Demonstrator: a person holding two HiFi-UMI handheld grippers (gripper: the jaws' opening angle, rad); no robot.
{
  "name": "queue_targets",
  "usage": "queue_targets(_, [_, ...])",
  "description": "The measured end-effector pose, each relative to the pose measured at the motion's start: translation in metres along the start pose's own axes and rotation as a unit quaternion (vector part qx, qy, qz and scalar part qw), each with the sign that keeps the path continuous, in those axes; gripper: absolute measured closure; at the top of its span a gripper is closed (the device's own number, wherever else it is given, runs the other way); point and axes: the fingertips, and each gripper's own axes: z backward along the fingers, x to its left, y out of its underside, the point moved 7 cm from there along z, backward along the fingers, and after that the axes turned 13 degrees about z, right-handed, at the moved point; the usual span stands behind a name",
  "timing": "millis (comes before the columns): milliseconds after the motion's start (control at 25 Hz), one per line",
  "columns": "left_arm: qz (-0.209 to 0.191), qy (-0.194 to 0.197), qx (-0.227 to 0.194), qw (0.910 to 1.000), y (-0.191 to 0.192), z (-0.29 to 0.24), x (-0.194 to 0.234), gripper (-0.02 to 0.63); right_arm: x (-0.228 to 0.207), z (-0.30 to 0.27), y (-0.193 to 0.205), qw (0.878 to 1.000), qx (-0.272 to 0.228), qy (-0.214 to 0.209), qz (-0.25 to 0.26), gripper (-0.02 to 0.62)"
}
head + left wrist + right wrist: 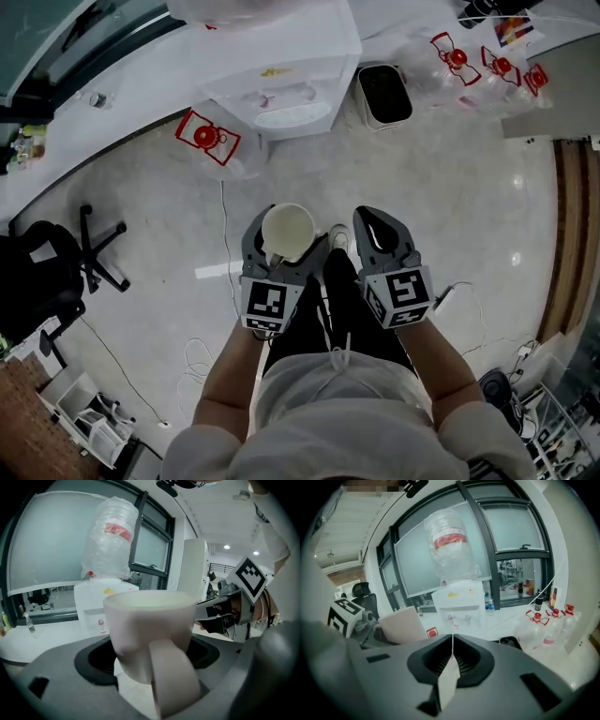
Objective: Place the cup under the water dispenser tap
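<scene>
A cream cup (289, 229) with a handle sits upright between the jaws of my left gripper (286, 240), which is shut on it. In the left gripper view the cup (145, 620) fills the middle, its handle (174, 679) turned toward the camera. My right gripper (373, 225) hovers just to the right of the cup, shut, its jaw tips meeting with nothing between them (451, 641). The white water dispenser (281, 80) stands ahead on the floor by the window, with a clear bottle (450, 541) on top. Its taps (459, 617) show small in the right gripper view.
A black bin (382, 94) stands right of the dispenser. Several clear water bottles with red labels (483, 61) lie at the far right, and one (211, 139) lies left of the dispenser. A black office chair (47, 272) stands at the left. Cables trail over the floor (225, 234).
</scene>
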Motion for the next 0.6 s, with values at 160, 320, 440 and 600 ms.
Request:
queue_targets(160, [0.007,-0.027,-0.011,0.9995,0.027,-0.046,0.014,0.17,-0.016,-0.034,0.027,0.999,0.005,-0.033,0.022,0.566])
queue_targets(320, [0.013,-0.056,-0.02,0.9982,0.055,-0.088,0.031,0.17,-0.03,-0.065,0.06,0.998,0.014,-0.049,0.038,0.566])
queue_targets(440, [0.024,-0.067,-0.008,0.9974,0.08,-0.111,0.042,0.17,-0.034,-0.082,0.083,0.998,0.028,-0.047,0.028,0.566])
queue_targets(600, [0.014,-0.069,-0.006,0.9975,0.103,-0.145,0.069,0.17,-0.045,-0.116,0.11,0.999,0.032,-0.023,0.019,0.566])
